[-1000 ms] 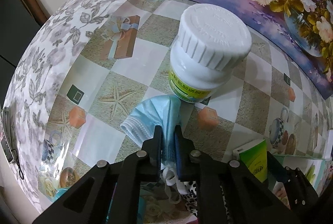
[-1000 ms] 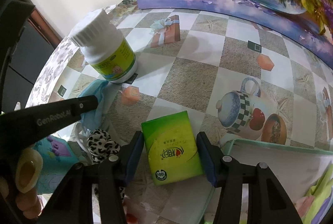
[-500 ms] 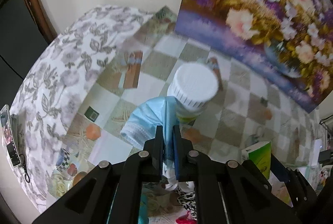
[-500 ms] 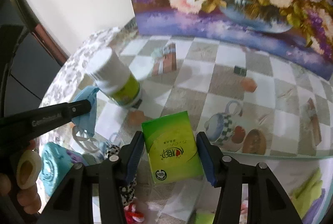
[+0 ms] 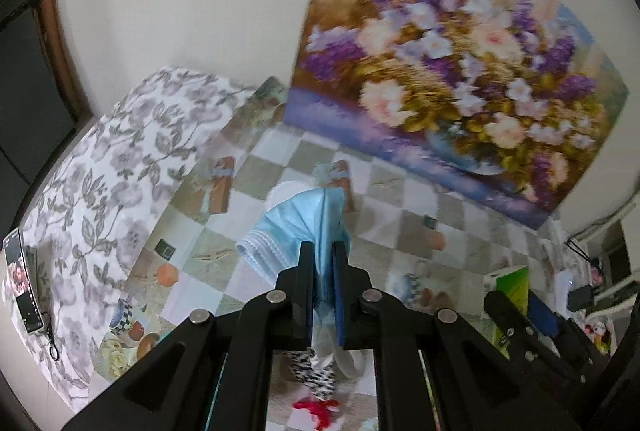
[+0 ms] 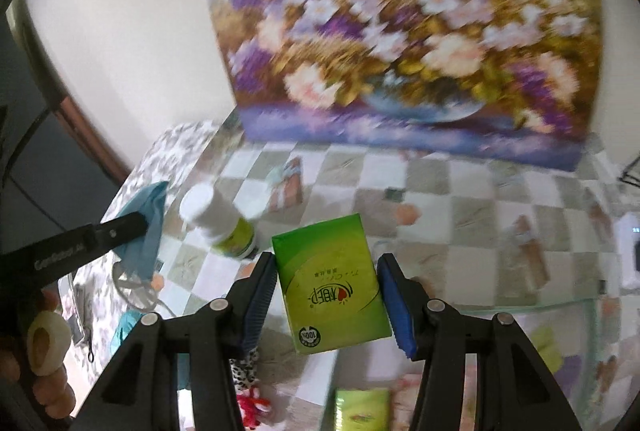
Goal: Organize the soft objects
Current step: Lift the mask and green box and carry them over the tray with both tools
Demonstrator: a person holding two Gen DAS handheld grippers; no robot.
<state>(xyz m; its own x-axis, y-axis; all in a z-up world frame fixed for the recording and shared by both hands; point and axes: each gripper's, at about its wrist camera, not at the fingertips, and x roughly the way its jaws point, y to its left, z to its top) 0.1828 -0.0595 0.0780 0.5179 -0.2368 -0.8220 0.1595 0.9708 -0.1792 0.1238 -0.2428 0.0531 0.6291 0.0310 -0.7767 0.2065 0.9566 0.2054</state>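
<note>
Pale blue pleated fabric, a face mask (image 5: 298,231), is pinched between the closed black jaws of the left claw (image 5: 323,283) and held clear above the worktop (image 5: 400,199); its stitched white edge fans out to the left and its ear loops dangle below. Straight under it stands a white ribbed-cap bottle (image 6: 218,221) with a yellow-green label. The right claw (image 6: 326,295) grips a glossy green tissue pack (image 6: 332,283) by its two long sides with blue pads, jaws about half wide, the soft flat pack also lifted off the surface. The worktop is covered in shiny checked oilcloth printed with starfish, gift boxes and cups; a grey leaf-pattern cloth (image 5: 100,183) covers its far-left part. A blurred flower painting (image 5: 452,79) leans against the wall at the far side. Near the bottom edge lie a black-and-white spotted fabric piece (image 5: 314,371) and something red (image 5: 316,407). A clear-walled box (image 6: 592,315) at near right holds yellowish soft items, too blurred to name.
</note>
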